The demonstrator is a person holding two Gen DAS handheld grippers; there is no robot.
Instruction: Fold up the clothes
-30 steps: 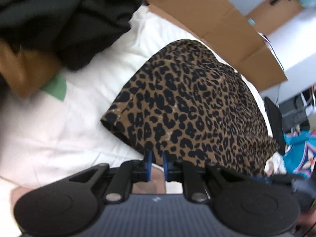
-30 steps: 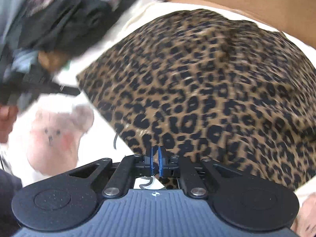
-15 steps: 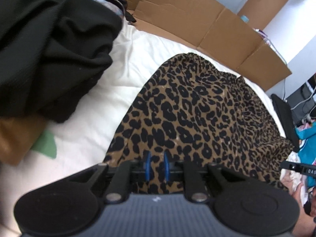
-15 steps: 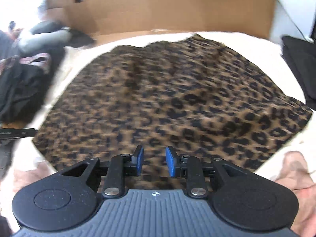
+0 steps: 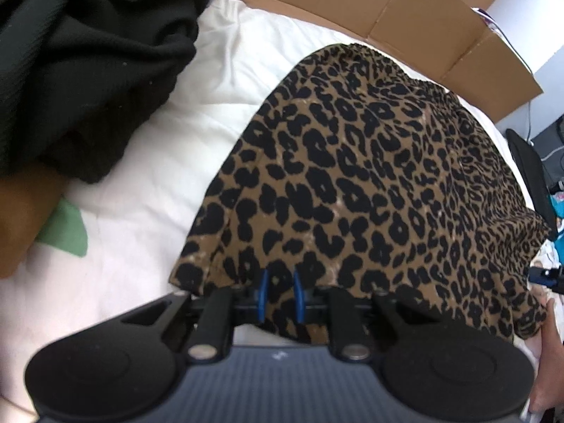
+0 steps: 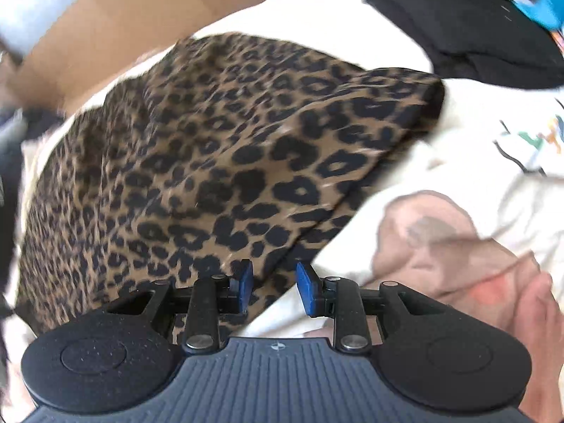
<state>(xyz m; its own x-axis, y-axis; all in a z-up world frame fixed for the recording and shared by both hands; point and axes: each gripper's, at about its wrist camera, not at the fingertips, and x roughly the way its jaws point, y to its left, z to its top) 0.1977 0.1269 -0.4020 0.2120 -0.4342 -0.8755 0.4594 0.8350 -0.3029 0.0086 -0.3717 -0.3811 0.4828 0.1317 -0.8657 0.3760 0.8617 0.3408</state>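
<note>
On white bedding, leopard-print garment between left hand-held gripper pads; right hand-held gripper agape, empty.

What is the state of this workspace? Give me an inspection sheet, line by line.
Surface: white bedding, wrinkled.
Job's things: leopard-print garment spread flat on the bedding.
Clutter: black clothes pile beside the garment; printed white fabric.
Grippers: left tool at the garment's near hem, fingers close together, grip unclear; right tool open over the garment's edge.
Cables: thin cable by the far wall.
Surroundings: flattened cardboard behind the bedding.
</note>
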